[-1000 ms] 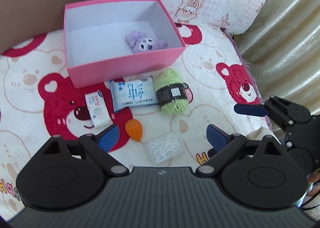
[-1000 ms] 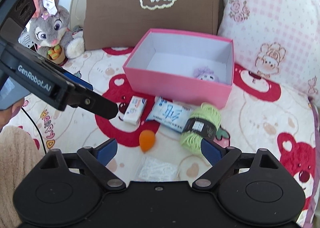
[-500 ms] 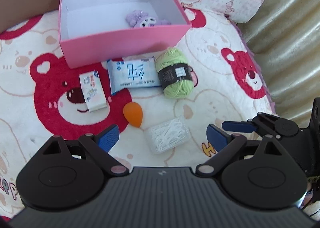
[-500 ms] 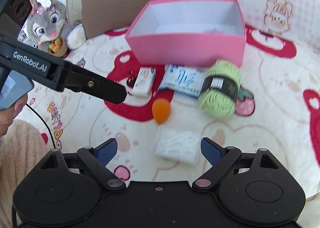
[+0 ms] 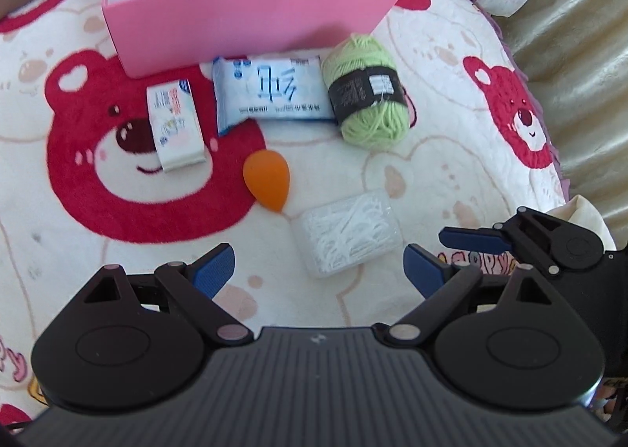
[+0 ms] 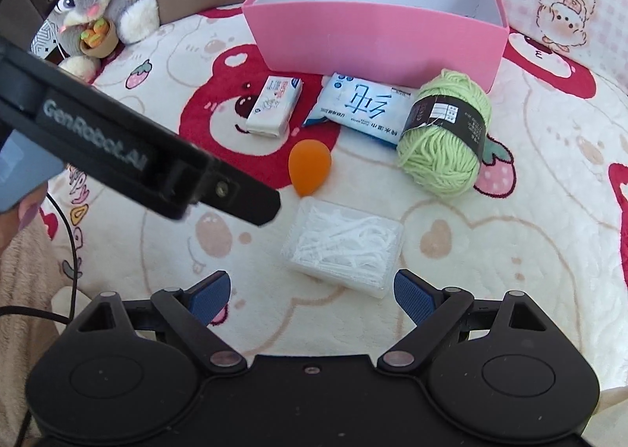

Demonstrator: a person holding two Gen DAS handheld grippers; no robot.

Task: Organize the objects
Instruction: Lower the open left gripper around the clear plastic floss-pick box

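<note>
We hold the left gripper (image 5: pixel 318 269) and the right gripper (image 6: pixel 310 292) wide open, both with nothing between their fingers. A clear box of floss picks (image 6: pixel 344 247) lies at the centre of the right view. Above it sit an orange sponge (image 6: pixel 309 167), green yarn (image 6: pixel 445 133), wipes (image 6: pixel 363 108) and tissues (image 6: pixel 274 105), with the pink box (image 6: pixel 376 42) along the top.
</note>
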